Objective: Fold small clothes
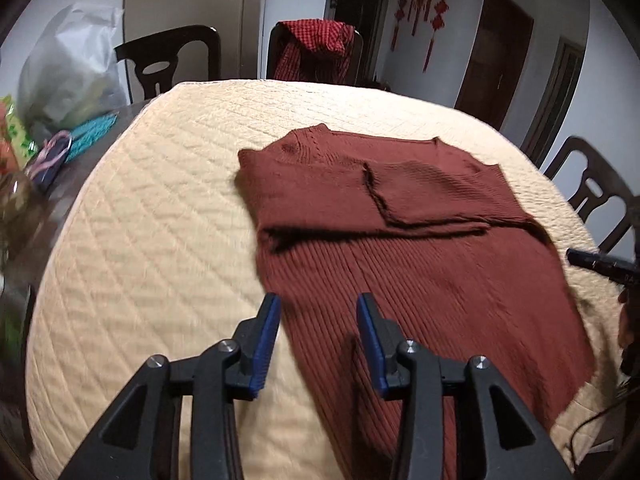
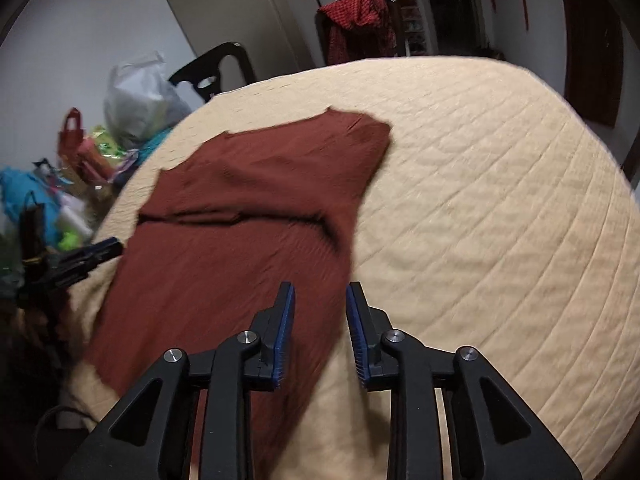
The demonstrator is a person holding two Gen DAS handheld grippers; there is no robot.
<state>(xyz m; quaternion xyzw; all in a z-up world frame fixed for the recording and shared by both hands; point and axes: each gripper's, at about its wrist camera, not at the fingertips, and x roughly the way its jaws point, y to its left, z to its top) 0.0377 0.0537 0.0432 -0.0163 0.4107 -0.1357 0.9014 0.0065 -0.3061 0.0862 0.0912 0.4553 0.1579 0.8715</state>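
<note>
A rust-brown ribbed knit top (image 1: 420,248) lies flat on a cream quilted cover (image 1: 152,208), its sleeves folded across the chest. My left gripper (image 1: 318,306) hovers open above the garment's left edge, nothing between its blue pads. In the right wrist view the same top (image 2: 248,208) stretches away from me, and my right gripper (image 2: 320,294) stands open above its right edge, also holding nothing. The right gripper's black tip (image 1: 596,264) shows at the right edge of the left wrist view. The left gripper (image 2: 96,250) appears at the left of the right wrist view.
Dark wooden chairs (image 1: 172,60) ring the table; one carries a red checked cloth (image 1: 316,48). A white plastic bag (image 1: 68,68) and colourful clutter (image 2: 60,200) sit on the table's left side. The cream cover (image 2: 500,200) spreads wide to the right of the garment.
</note>
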